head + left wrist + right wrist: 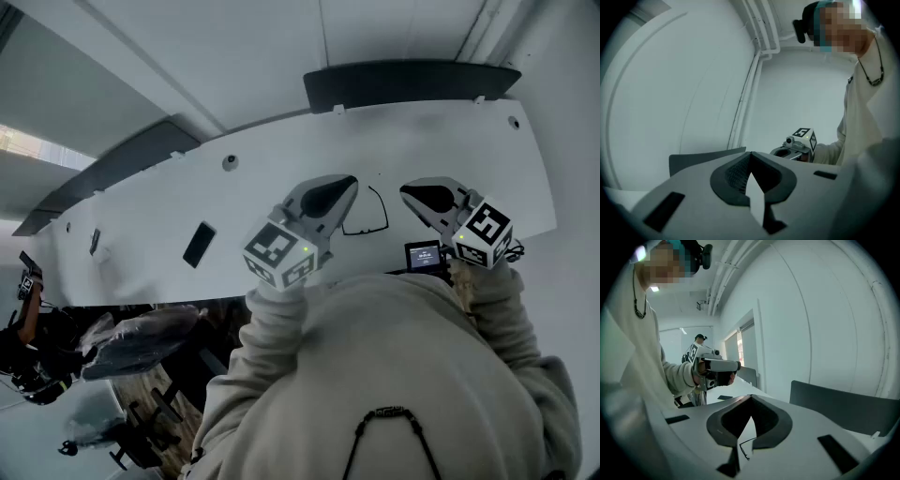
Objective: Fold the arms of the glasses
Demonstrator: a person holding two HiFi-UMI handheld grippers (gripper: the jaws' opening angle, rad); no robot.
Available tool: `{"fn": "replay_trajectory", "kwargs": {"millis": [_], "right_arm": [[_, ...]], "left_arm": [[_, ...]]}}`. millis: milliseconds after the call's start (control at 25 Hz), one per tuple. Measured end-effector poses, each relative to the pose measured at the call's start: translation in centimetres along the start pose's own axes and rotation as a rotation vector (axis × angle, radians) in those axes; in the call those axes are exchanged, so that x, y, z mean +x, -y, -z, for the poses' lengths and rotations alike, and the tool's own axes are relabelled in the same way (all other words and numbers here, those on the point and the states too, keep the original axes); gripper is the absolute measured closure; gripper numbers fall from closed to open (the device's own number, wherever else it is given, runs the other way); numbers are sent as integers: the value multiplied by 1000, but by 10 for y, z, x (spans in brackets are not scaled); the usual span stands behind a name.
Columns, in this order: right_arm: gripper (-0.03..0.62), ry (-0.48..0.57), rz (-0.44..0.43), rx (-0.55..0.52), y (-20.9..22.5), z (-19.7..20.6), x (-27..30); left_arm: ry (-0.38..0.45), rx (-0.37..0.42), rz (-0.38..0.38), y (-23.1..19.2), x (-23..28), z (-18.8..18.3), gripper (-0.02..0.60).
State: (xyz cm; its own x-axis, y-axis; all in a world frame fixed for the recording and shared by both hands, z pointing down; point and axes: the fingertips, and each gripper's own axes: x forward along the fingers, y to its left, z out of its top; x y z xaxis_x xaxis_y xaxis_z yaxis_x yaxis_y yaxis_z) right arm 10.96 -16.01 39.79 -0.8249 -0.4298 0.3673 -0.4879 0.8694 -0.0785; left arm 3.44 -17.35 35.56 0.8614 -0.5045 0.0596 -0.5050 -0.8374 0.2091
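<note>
Thin black-framed glasses (367, 221) lie on the white table (169, 202) with their arms spread. They sit between my two grippers, and neither gripper touches them. My left gripper (347, 185) hovers just left of them with its jaws shut and empty. My right gripper (409, 193) hovers just right of them, also shut and empty. In the right gripper view the glasses (744, 447) show through the slot below the closed jaws of the right gripper (751, 400), and the left gripper (723, 365) is held in a hand opposite. In the left gripper view its own jaws (750, 157) are closed, the right gripper (797, 144) shows beyond, and the glasses are hidden.
A flat black phone-like slab (198, 244) lies on the table to the left. A small device with a lit screen (423, 255) sits at the near edge by my right hand. A dark chair back (408, 82) stands behind the table. Another person (28, 319) is at far left.
</note>
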Motion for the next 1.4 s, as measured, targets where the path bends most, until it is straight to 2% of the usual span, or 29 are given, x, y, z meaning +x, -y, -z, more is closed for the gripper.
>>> {"fn": "replay_trajectory", "kwargs": {"millis": [240, 600, 1400], "right_arm": [[576, -4, -4, 4, -11, 3, -10], [574, 28, -9, 73, -25, 17, -29], [574, 18, -30, 52, -34, 29, -40]], "left_arm": [[3, -11, 5, 15, -3, 3, 577], [-1, -34, -11, 44, -10, 15, 577], [-14, -25, -53, 67, -24, 20, 577]]}}
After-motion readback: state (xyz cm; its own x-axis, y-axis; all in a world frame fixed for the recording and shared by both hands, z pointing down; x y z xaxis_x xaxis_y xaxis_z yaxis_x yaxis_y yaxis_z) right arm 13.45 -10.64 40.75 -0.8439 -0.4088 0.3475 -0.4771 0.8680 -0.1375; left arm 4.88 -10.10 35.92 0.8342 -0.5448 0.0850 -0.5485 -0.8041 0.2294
